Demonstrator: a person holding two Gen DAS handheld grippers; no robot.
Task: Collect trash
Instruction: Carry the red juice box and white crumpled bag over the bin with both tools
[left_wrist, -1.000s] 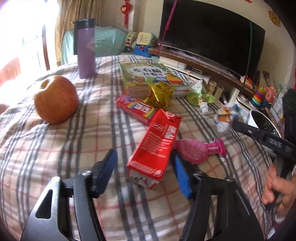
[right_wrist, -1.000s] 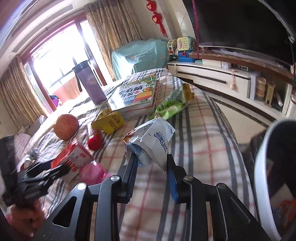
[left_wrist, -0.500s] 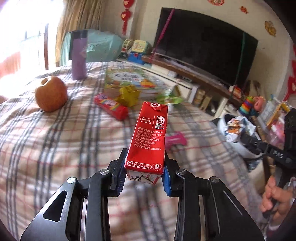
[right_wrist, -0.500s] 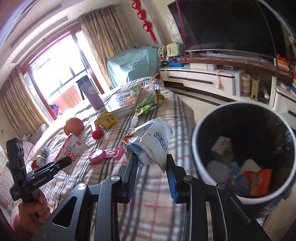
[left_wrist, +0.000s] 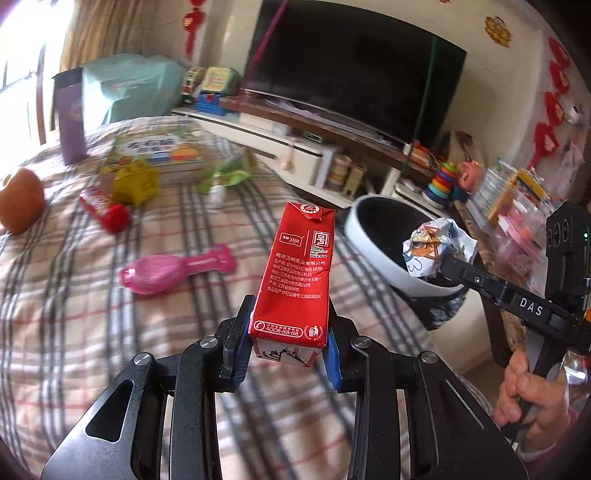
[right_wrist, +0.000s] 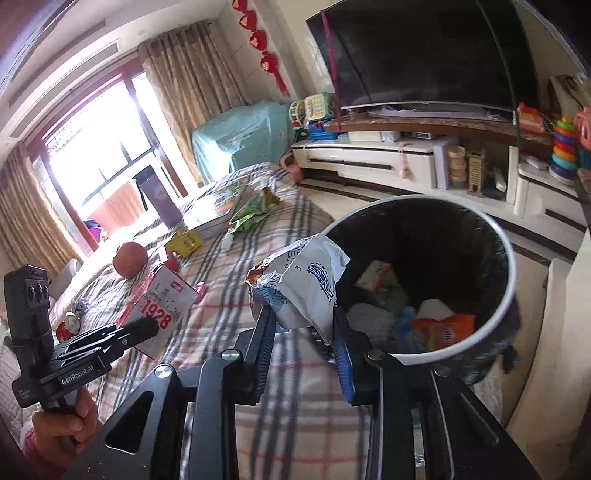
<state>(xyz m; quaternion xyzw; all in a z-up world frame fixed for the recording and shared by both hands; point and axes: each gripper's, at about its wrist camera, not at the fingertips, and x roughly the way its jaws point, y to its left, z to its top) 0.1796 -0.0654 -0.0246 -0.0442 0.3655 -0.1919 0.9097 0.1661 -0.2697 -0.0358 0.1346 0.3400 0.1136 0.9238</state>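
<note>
My left gripper (left_wrist: 288, 338) is shut on a red milk carton (left_wrist: 299, 273), held upright above the checked bedspread (left_wrist: 74, 314). My right gripper (right_wrist: 303, 325) is shut on a crumpled white and blue wrapper (right_wrist: 306, 284), which hangs at the near rim of the white bin (right_wrist: 491, 229) with a black liner. In the left wrist view the wrapper (left_wrist: 437, 247) sits over the bin (left_wrist: 373, 236). From the right wrist view the carton (right_wrist: 162, 306) shows in the left gripper (right_wrist: 144, 326). The bin holds several pieces of trash, one an orange packet (right_wrist: 443, 328).
On the bed lie a pink brush (left_wrist: 173, 269), a red sweet wrapper (left_wrist: 105, 208), a yellow wrapper (left_wrist: 135, 182), a green packet (left_wrist: 229, 173), a picture book (left_wrist: 155, 151), an apple (left_wrist: 20, 201) and a purple flask (left_wrist: 70, 118). A TV cabinet (right_wrist: 406, 158) stands beyond the bin.
My left gripper has closed on the red carton and lifted it off the bed toward the bin. My right gripper has carried the wrapper from over the bed to the bin's rim.
</note>
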